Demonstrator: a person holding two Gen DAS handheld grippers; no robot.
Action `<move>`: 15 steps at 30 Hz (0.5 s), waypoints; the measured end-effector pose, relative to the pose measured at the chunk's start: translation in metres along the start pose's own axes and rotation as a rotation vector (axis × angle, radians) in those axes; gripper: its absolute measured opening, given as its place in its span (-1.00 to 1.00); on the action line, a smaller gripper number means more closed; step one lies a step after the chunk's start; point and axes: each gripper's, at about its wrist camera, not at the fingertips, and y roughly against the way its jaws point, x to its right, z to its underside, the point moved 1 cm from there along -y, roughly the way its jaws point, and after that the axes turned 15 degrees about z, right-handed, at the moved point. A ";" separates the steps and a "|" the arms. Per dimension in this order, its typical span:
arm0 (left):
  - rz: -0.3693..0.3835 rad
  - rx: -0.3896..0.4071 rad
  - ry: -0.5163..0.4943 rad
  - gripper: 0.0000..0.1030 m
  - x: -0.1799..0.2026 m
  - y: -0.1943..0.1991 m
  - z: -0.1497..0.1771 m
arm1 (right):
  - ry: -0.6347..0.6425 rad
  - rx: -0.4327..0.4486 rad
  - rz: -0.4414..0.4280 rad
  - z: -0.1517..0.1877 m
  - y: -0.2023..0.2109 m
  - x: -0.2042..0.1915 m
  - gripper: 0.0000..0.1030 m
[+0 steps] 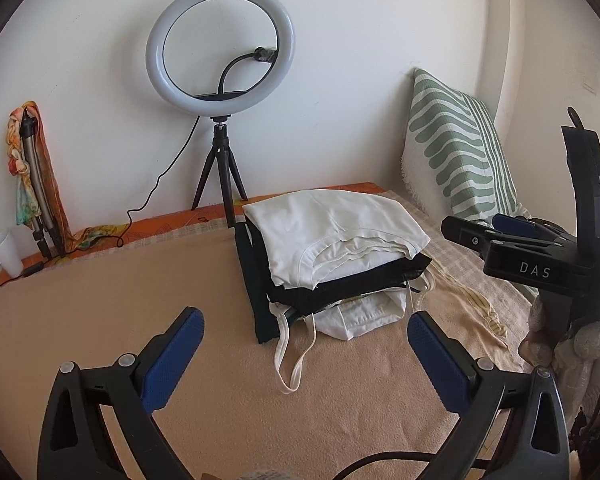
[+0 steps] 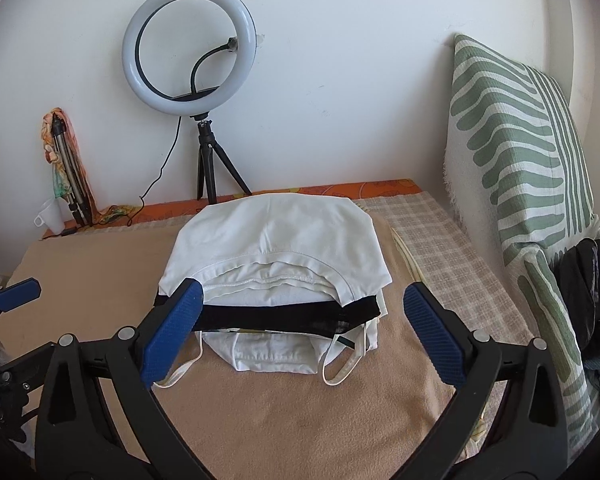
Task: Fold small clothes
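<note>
A stack of folded small clothes (image 1: 332,248) lies on the tan blanket (image 1: 100,300): a white top (image 2: 276,240) uppermost, a black garment (image 2: 292,316) under it, and white strappy pieces (image 2: 268,352) at the bottom. My left gripper (image 1: 304,328) is open and empty, hovering left of and in front of the stack. My right gripper (image 2: 300,304) is open and empty, its fingers either side of the stack's near edge, above it. The right gripper also shows in the left wrist view (image 1: 500,236).
A ring light on a tripod (image 1: 220,44) stands at the back wall. A white cup (image 1: 4,252) and a folded tripod with a scarf (image 1: 32,172) are at the back left. A green striped pillow (image 2: 520,152) leans at the right, dark clothes (image 2: 592,288) beside it.
</note>
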 end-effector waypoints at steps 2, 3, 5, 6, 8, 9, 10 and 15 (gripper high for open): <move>-0.008 0.000 0.006 0.99 0.002 0.006 0.006 | 0.006 0.004 0.006 0.004 0.005 -0.001 1.00; -0.011 -0.003 0.007 0.99 0.003 0.008 0.008 | 0.010 0.008 0.011 0.006 0.009 -0.002 1.00; -0.022 -0.015 0.013 0.99 0.003 0.011 0.014 | 0.016 0.015 0.016 0.010 0.015 -0.004 1.00; -0.030 -0.017 0.017 0.99 0.004 0.013 0.016 | 0.017 0.013 0.012 0.012 0.018 -0.005 1.00; -0.031 -0.021 0.033 0.99 0.004 0.017 0.022 | 0.023 0.007 0.002 0.017 0.022 -0.008 1.00; -0.024 -0.024 0.042 0.99 0.004 0.018 0.024 | 0.025 0.006 0.002 0.020 0.024 -0.011 1.00; -0.020 -0.025 0.050 0.99 0.004 0.020 0.027 | 0.025 0.007 0.006 0.023 0.027 -0.012 1.00; -0.025 -0.034 0.037 0.99 0.007 0.026 0.035 | -0.008 0.004 0.015 0.038 0.035 -0.013 1.00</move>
